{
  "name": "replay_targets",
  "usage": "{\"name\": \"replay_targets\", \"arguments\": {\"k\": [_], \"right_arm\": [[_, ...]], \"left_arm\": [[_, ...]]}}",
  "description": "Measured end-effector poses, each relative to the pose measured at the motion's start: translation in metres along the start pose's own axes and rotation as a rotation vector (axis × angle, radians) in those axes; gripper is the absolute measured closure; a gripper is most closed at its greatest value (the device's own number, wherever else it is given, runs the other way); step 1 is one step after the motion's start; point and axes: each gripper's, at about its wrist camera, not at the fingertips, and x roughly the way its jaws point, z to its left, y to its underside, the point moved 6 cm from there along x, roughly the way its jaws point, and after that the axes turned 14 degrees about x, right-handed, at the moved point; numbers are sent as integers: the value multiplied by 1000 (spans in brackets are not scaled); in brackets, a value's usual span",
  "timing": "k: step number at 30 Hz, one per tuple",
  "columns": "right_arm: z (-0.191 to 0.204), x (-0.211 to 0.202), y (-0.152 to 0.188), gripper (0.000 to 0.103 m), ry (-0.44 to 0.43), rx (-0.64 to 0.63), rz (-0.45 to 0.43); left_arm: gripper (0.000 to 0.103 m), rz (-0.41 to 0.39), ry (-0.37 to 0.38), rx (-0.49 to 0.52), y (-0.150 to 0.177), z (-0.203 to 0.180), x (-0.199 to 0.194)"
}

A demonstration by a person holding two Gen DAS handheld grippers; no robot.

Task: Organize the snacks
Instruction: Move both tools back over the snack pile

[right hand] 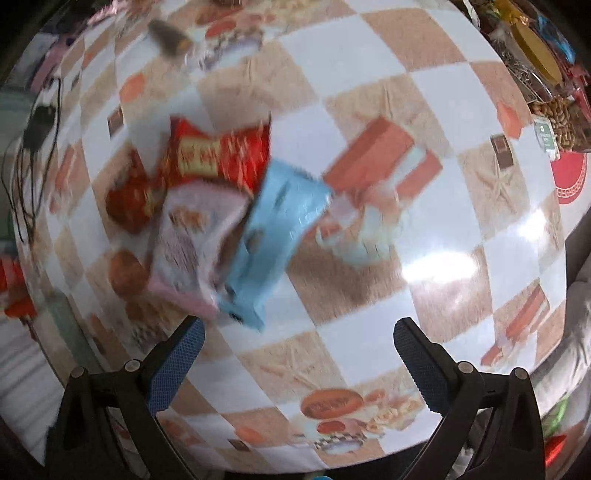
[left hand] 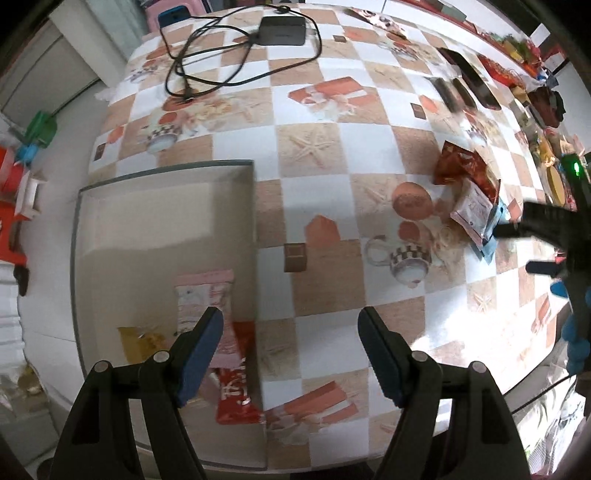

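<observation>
Both grippers' fingers [left hand: 201,354] [right hand: 417,365] spread, empty; snack packets [right hand: 218,206] too blurred, writing unreadable.

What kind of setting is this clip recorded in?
Most likely a home dining or living room. The table wears a printed checked oilcloth, a charger with its cable lies on it, and snack packets plus household clutter line the far edge.
</observation>
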Motion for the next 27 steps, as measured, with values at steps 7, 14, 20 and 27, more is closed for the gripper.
{"name": "replay_targets", "arguments": {"k": [7, 14, 20, 27], "right_arm": [[-3, -13, -41, 0, 29, 106, -115], [-5, 7, -63, 0, 16, 147, -69], [-21, 34, -47, 0, 60, 84, -63], [-52, 44, -38, 0, 86, 34, -69]], "left_arm": [[24, 15, -10, -4, -8, -6, 4], [24, 24, -15, 25, -24, -21, 9], [24, 21, 3, 111, -51, -54, 16], [24, -8, 29, 189, -102, -89, 26]]}}
